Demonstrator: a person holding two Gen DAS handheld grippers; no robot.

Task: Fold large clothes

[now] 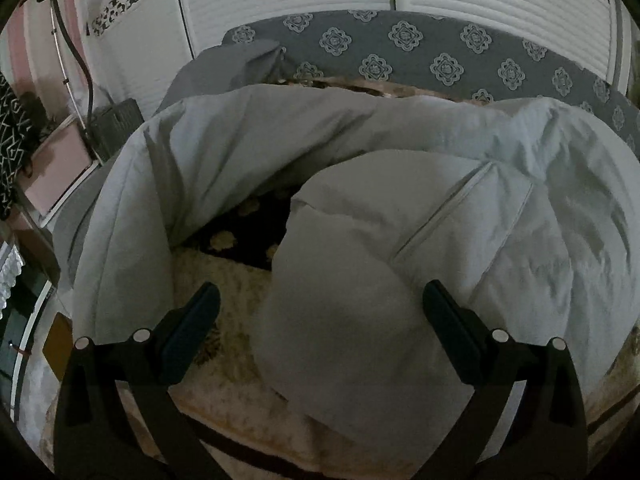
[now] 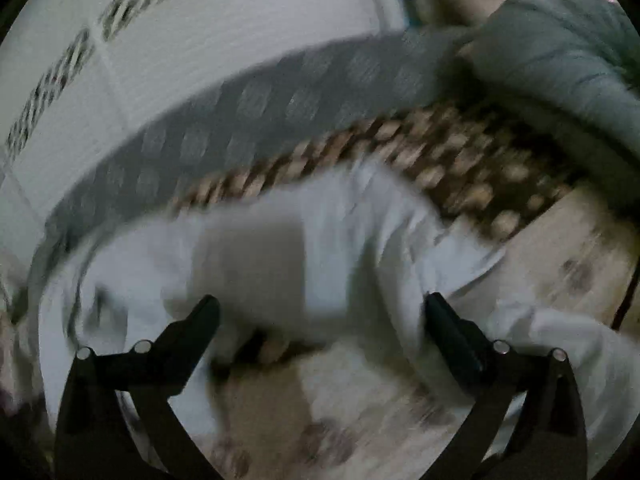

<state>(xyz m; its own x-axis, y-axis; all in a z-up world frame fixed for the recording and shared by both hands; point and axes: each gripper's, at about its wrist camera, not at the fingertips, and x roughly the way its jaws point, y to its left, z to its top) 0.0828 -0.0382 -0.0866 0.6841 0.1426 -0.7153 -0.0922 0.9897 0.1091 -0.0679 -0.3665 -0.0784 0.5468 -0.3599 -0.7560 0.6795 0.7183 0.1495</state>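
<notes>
Garment, pale grey, lies rumpled across the blanket, filling mid-frame. Your left tongs and right tongs are both wide open w/ nothing gripped. Looks soft, light, floppy; grab it at the seam edge, centre-right.

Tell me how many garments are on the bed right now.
1 for certain: the pale grey garment, spread before both open grippers. A darker grey bundle lies far right; the blur hides whether it is clothing.
</notes>
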